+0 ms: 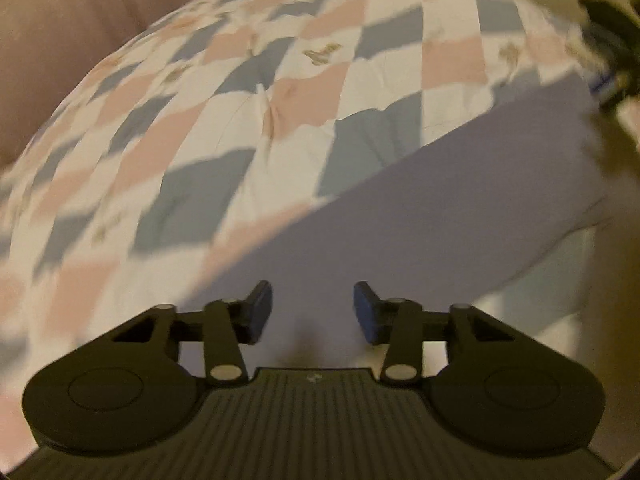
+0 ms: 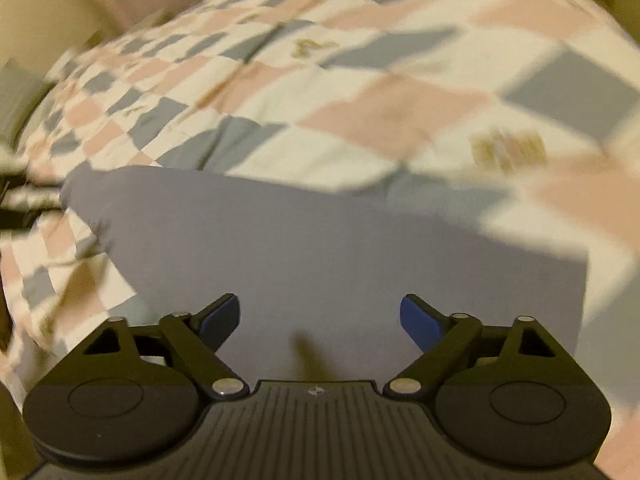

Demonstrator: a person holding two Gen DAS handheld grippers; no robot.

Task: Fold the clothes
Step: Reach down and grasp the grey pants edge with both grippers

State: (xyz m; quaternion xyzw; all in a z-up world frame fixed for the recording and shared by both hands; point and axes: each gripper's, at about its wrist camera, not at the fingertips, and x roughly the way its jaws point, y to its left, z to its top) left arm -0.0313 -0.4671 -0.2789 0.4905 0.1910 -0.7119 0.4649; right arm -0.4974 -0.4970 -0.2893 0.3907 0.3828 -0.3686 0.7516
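We note the garment as one flat colour, a muted grey-lavender, with no print or pattern on it. The bedspread under it is a patchwork check: cream-white squares mixed with dusty pink and slate grey-blue ones, and small tan-gold motifs scattered on the pale squares; their shape is too blurred for us to name. The left tool is matte black with blue pads and silver-coloured rivets. The right tool shows the same black body and blue pads. Behind the bed we see a plain dull pink-brown surface.
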